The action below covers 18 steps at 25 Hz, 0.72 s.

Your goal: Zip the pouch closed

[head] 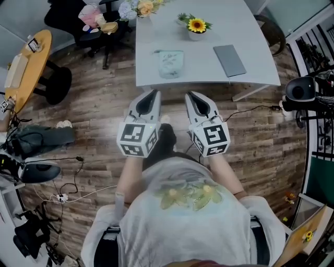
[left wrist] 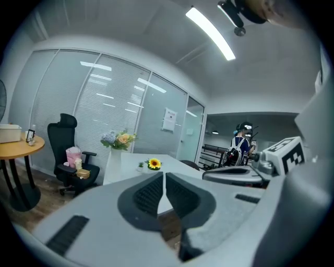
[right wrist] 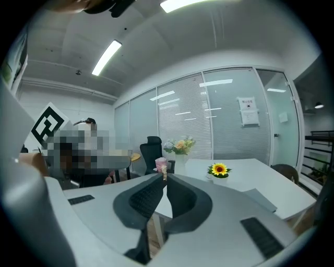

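Jaws closed, empty on left gripper (head: 154, 94) and right gripper (head: 191, 96), short of the table (head: 250, 57); its pouch (head: 170, 63) looks soft, light: likely pinch near zipper.

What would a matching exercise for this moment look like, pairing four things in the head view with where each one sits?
Things:
1. pouch
2. sunflower pot
3. grey flat pad
4. black office chair

Places:
A. on the table, farther back, near its middle
B. off the table's left end, with a pink bag on its seat
C. on the table near the front edge, left of centre
D. on the table toward its right front corner

Pairs: 1-C, 2-A, 3-D, 4-B.
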Each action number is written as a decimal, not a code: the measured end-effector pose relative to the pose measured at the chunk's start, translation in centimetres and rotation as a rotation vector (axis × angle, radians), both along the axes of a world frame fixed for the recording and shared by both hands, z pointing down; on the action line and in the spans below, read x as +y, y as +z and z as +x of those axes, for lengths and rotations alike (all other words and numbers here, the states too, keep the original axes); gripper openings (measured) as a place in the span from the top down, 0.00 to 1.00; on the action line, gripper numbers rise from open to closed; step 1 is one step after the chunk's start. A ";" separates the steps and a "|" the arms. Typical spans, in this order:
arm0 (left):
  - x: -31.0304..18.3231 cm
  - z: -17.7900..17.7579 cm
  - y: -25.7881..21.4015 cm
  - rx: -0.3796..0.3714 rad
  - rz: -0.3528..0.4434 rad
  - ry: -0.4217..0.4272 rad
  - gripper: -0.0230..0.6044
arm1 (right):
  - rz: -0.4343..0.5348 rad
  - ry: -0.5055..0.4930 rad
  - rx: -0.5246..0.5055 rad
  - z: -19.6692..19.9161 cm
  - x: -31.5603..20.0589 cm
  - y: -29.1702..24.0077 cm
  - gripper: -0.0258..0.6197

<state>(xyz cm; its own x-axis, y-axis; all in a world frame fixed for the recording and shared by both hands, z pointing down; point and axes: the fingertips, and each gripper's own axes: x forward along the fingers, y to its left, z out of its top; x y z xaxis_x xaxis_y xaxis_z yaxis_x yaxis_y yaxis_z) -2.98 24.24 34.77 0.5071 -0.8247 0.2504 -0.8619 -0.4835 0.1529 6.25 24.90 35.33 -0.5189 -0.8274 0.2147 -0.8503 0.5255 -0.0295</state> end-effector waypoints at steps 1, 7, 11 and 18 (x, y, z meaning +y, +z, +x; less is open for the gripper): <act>-0.2 0.2 0.0 -0.005 -0.002 0.016 0.96 | -0.002 -0.006 0.007 0.1 -0.3 0.1 0.93; -2.3 0.8 0.5 -0.048 -0.015 0.061 0.87 | -0.025 -0.045 0.072 0.9 -2.3 1.1 0.82; -4.2 0.7 1.9 -0.103 -0.054 0.097 0.70 | -0.049 -0.061 0.115 1.4 -4.0 1.9 0.74; -8.3 -0.2 3.0 -0.134 -0.085 0.111 0.63 | -0.074 -0.101 0.140 1.9 -7.6 2.6 0.72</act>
<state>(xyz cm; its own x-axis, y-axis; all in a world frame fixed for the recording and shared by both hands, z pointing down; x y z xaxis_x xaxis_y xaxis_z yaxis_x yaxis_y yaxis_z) -3.16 15.92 37.78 0.5513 -0.7384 0.3883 -0.8192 -0.5673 0.0844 8.16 17.27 37.93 -0.5593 -0.7520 0.3489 -0.7918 0.6092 0.0437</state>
